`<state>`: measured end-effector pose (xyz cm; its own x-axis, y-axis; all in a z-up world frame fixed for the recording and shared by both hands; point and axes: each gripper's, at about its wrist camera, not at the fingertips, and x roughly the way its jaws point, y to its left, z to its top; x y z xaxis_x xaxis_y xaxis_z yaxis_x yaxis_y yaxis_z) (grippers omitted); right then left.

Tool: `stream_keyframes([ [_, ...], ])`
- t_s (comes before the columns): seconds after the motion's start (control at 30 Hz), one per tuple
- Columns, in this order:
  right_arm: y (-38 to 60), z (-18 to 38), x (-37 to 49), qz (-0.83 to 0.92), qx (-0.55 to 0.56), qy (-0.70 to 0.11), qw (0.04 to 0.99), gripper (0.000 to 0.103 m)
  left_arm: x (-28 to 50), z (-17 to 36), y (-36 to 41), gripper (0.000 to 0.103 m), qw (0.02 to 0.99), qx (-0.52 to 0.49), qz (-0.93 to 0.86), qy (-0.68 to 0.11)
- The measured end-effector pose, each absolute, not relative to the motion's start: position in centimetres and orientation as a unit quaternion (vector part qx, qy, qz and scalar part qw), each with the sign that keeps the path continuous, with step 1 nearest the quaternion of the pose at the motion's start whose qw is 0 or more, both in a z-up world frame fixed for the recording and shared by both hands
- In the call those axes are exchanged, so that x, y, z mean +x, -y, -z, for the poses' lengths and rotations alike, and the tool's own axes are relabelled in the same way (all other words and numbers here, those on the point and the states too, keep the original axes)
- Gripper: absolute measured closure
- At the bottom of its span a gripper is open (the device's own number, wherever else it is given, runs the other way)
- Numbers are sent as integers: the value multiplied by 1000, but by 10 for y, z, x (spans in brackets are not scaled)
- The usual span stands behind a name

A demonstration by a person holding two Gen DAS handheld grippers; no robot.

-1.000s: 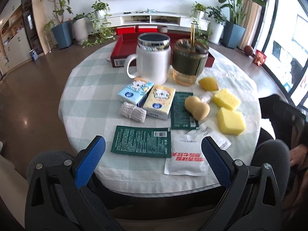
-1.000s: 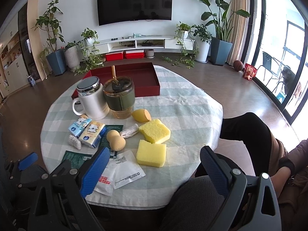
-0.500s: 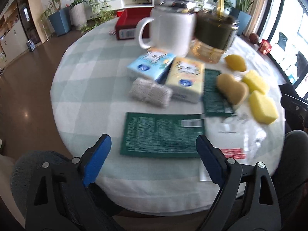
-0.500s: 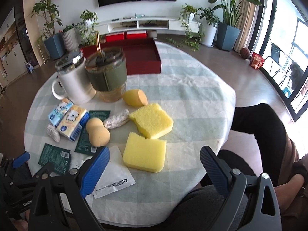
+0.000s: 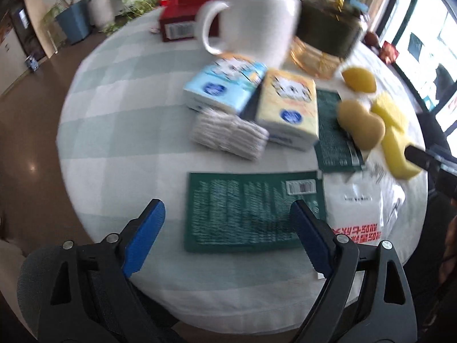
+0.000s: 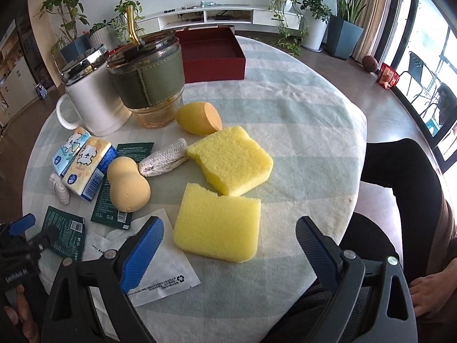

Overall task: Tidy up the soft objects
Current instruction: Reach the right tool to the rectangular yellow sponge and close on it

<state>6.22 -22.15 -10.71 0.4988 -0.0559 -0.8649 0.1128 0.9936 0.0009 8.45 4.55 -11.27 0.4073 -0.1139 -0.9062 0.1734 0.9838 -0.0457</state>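
Note:
My left gripper (image 5: 225, 208) is open and hovers low over a dark green sachet (image 5: 251, 208) near the table's front edge; nothing is pressed between its blue pads. Beyond it lie a white knitted roll (image 5: 228, 134), a blue tissue pack (image 5: 225, 85) and a yellow tissue pack (image 5: 288, 105). My right gripper (image 6: 230, 223) is open just above the near yellow sponge (image 6: 217, 228), apart from it. A second yellow sponge (image 6: 231, 163), a beige gourd-shaped sponge (image 6: 128, 185), an egg-shaped sponge (image 6: 197, 117) and another knitted roll (image 6: 165, 161) lie behind.
A white mug (image 6: 94, 103) and a glass cup with a green sleeve (image 6: 148, 80) stand at the back, before an open red box (image 6: 211, 51). A white packet (image 6: 160, 268) lies at the front. A person's legs (image 6: 400, 185) are at the table's right edge.
Both grippers have dropped and tipped down toward the table, so the objects look larger. The left jaws have narrowed a little. Nothing on the table has moved.

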Motion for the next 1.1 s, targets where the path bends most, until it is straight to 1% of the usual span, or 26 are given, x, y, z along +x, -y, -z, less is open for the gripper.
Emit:
stream_keyframes([
  [0.23,219,108,65,35,25,-495,868,6,84,104,-39,14,831,11,79,-551],
  [0.37,219,110,66,31,30,-496,867,3,81,107,-30,14,824,38,67,-562],
  [0.4,219,110,66,32,30,-495,868,3,80,111,-27,9,819,44,63,-568],
  [0.43,220,110,67,33,30,-495,867,3,78,112,-26,8,824,48,59,-562],
  [0.5,221,110,67,33,29,-496,867,2,79,113,-28,1,822,42,49,-565],
  [0.53,222,110,66,32,29,-495,868,2,79,114,-29,0,821,38,47,-568],
  [0.57,222,111,66,31,29,-495,868,0,81,115,-30,0,820,36,46,-570],
  [0.9,219,124,80,39,23,-511,858,0,78,114,-31,0,815,22,28,-578],
  [1.1,229,144,88,60,36,-534,842,0,80,116,-33,0,826,23,33,-563],
])
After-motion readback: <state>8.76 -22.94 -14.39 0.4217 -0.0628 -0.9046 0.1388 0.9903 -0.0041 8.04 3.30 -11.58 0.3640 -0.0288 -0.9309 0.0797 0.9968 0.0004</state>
